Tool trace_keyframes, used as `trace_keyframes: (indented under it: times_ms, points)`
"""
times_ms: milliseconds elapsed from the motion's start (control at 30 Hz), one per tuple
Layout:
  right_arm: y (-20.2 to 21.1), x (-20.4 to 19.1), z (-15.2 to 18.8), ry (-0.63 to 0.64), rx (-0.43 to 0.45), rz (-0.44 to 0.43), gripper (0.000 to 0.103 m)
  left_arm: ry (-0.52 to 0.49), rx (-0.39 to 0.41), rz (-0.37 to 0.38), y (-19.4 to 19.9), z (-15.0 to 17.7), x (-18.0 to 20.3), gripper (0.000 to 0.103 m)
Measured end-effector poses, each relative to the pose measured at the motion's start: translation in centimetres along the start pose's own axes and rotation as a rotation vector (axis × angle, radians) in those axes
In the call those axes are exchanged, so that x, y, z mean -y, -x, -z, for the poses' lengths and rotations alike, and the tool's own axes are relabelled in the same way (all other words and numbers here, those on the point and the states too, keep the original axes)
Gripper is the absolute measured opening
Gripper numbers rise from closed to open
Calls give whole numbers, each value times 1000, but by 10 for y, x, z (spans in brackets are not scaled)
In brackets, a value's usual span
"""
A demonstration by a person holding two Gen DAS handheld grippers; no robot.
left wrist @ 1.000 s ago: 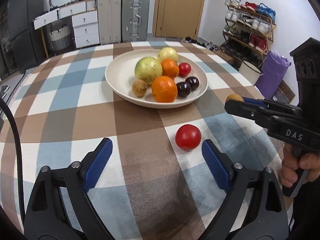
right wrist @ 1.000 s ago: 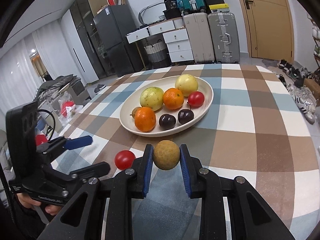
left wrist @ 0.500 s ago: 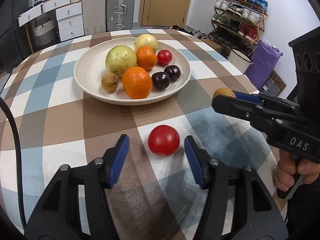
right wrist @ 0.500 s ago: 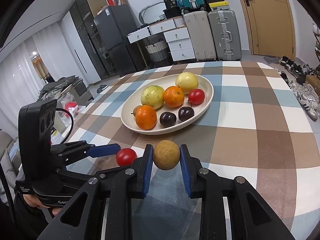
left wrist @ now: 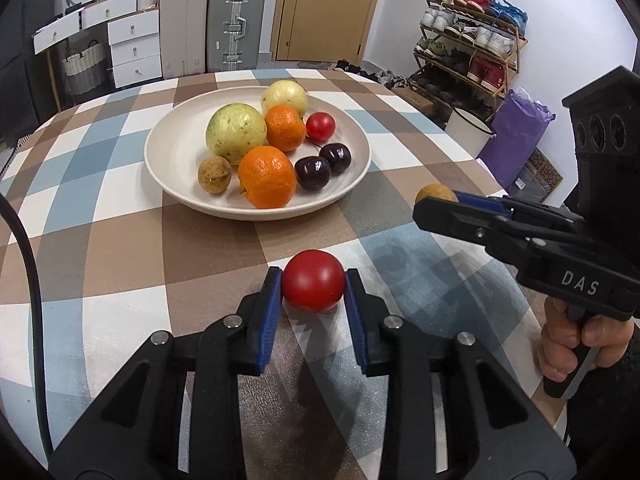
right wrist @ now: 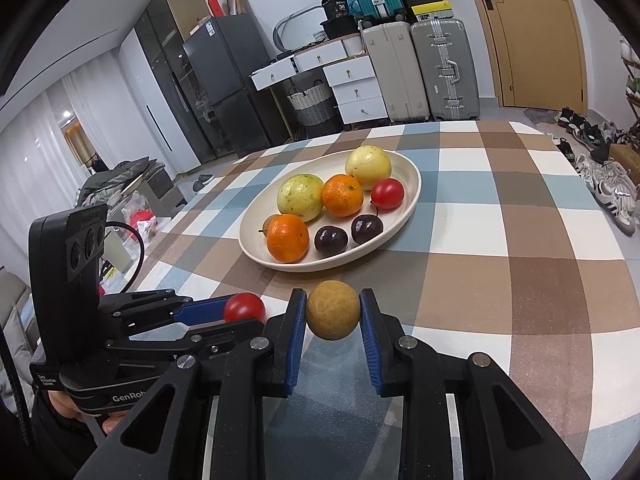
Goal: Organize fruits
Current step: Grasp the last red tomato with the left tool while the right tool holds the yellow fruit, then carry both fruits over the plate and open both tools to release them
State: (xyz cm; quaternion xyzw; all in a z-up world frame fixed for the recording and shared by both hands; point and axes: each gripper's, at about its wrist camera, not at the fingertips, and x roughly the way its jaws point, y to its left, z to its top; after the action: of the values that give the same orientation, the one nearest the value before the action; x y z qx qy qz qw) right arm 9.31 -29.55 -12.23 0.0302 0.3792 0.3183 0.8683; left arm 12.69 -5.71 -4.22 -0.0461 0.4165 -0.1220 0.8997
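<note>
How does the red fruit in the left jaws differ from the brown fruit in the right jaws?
The red fruit is smooth and glossy; the brown fruit is dull, speckled and rough. The red fruit appears to rest on the tablecloth, while the brown fruit seems lifted. Both are round, and both are clamped between blue pads.

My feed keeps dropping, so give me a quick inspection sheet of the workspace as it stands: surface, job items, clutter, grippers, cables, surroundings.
Surface: round table with checked cloth, flat.
Job's things: cream plate holds two oranges, two pale green-yellow fruits, one small brown fruit, two dark cherries and one small red fruit. Red fruit and brown fruit are outside the plate, each in a gripper.
Clutter: nothing seen on the table besides these.
Grippers: left gripper shut on the red fruit; right gripper shut on the brown fruit.
Cables: black cable runs along the left edge of the left wrist view.
Surroundings: suitcases, drawers, shoe rack, door, fridge.
</note>
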Motion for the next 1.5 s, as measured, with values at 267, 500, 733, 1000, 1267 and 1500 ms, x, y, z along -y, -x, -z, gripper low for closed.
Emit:
trace_keyframes:
  times_ms: [267, 500, 733, 1000, 1267, 1500]
  points:
    - [2, 0, -3, -4, 10, -5, 27, 24, 79, -15, 22, -9, -11, 28]
    - [12, -6, -17, 15, 49, 8, 27, 23, 166, -70, 43, -25, -22, 28]
    - [15, -13, -43, 35, 96, 22, 27, 38, 229, -96, 57, -44, -36, 28]
    - [8, -15, -68, 32, 120, 26, 27, 46, 275, -133, 56, -65, -49, 28]
    - [0, -9, -86, 18, 142, 37, 27, 60, 296, -154, 45, -81, -63, 28]
    - [-12, 1, -92, -7, 141, 43, 27, 71, 289, -183, 25, -90, -77, 28]
